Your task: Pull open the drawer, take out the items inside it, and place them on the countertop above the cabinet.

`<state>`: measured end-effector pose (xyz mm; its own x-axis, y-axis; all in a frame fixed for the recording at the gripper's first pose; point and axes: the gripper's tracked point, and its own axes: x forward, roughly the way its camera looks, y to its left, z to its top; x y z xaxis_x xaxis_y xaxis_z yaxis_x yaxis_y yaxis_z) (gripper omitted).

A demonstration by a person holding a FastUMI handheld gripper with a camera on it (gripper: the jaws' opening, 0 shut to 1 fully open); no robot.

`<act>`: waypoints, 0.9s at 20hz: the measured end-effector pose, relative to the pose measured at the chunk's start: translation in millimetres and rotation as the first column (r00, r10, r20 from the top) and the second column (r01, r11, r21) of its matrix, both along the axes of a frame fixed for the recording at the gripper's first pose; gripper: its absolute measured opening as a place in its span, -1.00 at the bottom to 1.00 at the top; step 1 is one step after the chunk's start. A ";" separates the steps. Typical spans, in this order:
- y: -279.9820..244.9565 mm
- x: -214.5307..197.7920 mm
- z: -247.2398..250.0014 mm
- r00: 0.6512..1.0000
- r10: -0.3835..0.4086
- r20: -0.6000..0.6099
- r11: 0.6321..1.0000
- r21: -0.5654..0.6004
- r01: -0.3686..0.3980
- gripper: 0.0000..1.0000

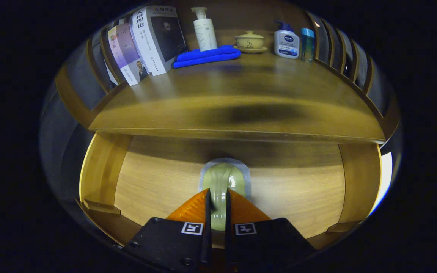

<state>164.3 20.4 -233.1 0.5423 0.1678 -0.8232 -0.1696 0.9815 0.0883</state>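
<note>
On the countertop (pixel 241 98), far left: a few books (pixel 146 45) leaning against the back, tilted. Just right of them, a folded blue cloth (pixel 207 56) lying flat. White pump bottle (pixel 204 30) upright right behind the cloth. Next, a pale lidded cup on a saucer (pixel 250 41), slightly apart from the cloth. Further right, a white-and-blue pump bottle (pixel 286 42), and a small blue-green bottle (pixel 307 43) just beside it, near the slatted side rail (pixel 340 49). Front half of the countertop is bare wood with a dark shadow across it.

Below the countertop edge: drawer (pixel 298 189) pulled open, light wood bottom, side walls visible left and right. One thing in it, about mid-width: a pale green pouch (pixel 224 180) with a greyish sealed border, looks like a soft packet. Can't tell whether it's lifted or resting on the drawer bottom.

Gripper (pixel 217 201) sits over the front of the drawer, fingers nearly together, both pressing on the near end of the pouch, which is pinched into a narrow strip between them. Rest of the pouch bulges out just ahead of the fingertips.
</note>
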 end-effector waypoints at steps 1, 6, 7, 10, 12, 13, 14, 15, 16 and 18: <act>-1.7 -3.4 3.4 1.000 0.000 0.007 1.000 0.010 0.000 -0.67; -9.7 -23.2 36.0 0.997 0.037 0.070 0.999 0.019 -0.038 -0.68; -10.2 -28.3 42.4 0.996 0.043 0.082 0.999 0.026 -0.045 -0.68; -8.0 -37.8 64.7 0.992 0.042 0.116 0.995 0.084 -0.052 -0.67; -9.5 -38.0 81.6 0.988 0.028 0.152 0.993 0.113 -0.045 -0.68; -8.0 -37.5 90.5 0.985 0.018 0.170 0.990 0.134 -0.041 -0.68; -7.2 -35.9 99.8 0.982 0.005 0.189 0.987 0.155 -0.035 -0.68; -6.9 -33.5 109.0 0.978 -0.008 0.207 0.984 0.176 -0.030 -0.68; -7.5 -29.1 119.3 0.974 -0.017 0.227 0.981 0.190 -0.027 -0.68; -7.4 -18.2 137.0 0.964 -0.039 0.263 0.977 0.211 -0.018 -0.68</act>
